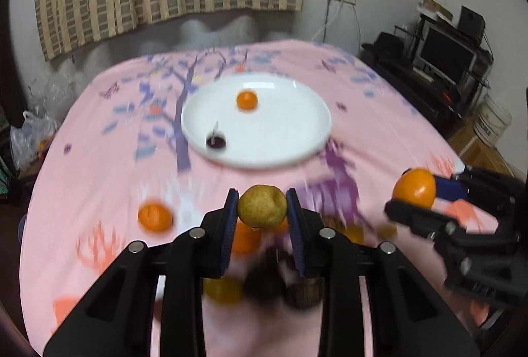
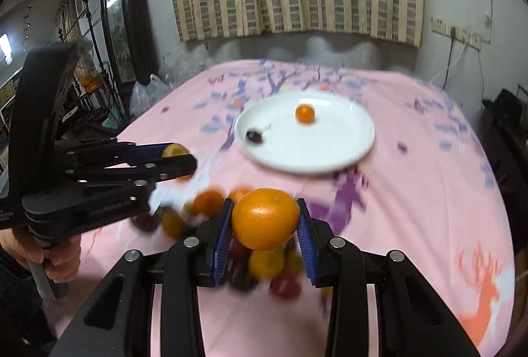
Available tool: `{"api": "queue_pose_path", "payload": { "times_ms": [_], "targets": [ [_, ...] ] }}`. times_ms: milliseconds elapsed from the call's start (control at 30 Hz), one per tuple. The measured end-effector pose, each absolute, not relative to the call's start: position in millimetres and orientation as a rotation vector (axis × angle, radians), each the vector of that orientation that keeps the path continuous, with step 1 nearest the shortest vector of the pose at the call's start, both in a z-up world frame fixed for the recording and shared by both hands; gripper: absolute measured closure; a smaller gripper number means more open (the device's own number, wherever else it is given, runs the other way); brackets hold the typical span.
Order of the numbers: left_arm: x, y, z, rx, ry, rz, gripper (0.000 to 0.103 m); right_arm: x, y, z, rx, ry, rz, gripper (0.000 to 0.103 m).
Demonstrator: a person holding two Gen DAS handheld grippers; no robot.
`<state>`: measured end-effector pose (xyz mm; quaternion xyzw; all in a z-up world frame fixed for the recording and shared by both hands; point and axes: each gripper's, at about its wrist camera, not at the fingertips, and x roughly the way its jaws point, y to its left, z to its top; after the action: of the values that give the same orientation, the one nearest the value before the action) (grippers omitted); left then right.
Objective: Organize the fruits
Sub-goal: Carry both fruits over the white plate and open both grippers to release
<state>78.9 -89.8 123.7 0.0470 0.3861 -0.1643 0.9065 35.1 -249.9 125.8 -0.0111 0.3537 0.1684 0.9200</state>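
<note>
My left gripper (image 1: 261,195) is shut on a yellowish-green round fruit (image 1: 262,208), held up off the pink tablecloth (image 1: 379,113). My right gripper (image 2: 265,203) is shut on an orange (image 2: 265,220), also lifted. Each gripper shows in the other's view: the right gripper (image 1: 401,188) with its orange (image 1: 415,187), the left gripper (image 2: 184,155) with the yellow fruit (image 2: 173,150). Beyond them a white plate (image 1: 290,126) (image 2: 330,142) holds a small orange (image 1: 247,100) and a dark fruit (image 1: 216,141). A blurred pile of fruit (image 2: 264,261) lies under the grippers.
One loose orange (image 1: 155,217) lies on the cloth to the left. A plastic bag (image 1: 29,132) sits past the table's left edge. A desk with a monitor (image 1: 445,55) and a white bucket (image 1: 493,122) stand to the right. A person's hand (image 2: 56,254) grips the left gripper's handle.
</note>
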Motion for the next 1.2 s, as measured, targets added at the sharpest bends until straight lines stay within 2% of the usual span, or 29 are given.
{"api": "queue_pose_path", "payload": {
  "times_ms": [267,467,500,533,567,600,900,1200],
  "targets": [
    [187.6,-123.2,92.8,0.07,0.89,-0.284,0.074,136.5,-246.8,92.0,-0.064,0.826,0.284,0.065],
    [221.8,-126.4,60.6,0.049,0.955,-0.244,0.074,175.1,-244.8,64.8,-0.086,0.875,0.268,0.065],
    [222.8,-125.6,57.8,0.049,0.954,-0.239,0.069,178.5,-244.3,61.9,-0.088,0.879,0.264,0.065],
    [224.2,-125.3,56.6,0.052,0.952,-0.227,0.061,179.7,-244.1,59.8,-0.09,0.877,0.258,0.059],
    [223.9,-124.6,57.2,0.055,0.949,-0.205,0.042,179.7,-244.3,59.3,-0.091,0.876,0.251,0.053],
    [221.6,-123.0,59.5,0.051,0.936,-0.195,0.034,178.0,-244.8,60.6,-0.09,0.868,0.242,0.048],
    [156.5,-106.2,86.3,0.068,0.866,-0.236,0.03,120.5,-272.3,80.6,-0.018,0.828,0.262,0.047],
    [59.1,-60.9,73.7,0.047,0.85,-0.209,0.025,40.9,-299.5,63.0,-0.043,0.888,0.216,0.046]
  ]
}}
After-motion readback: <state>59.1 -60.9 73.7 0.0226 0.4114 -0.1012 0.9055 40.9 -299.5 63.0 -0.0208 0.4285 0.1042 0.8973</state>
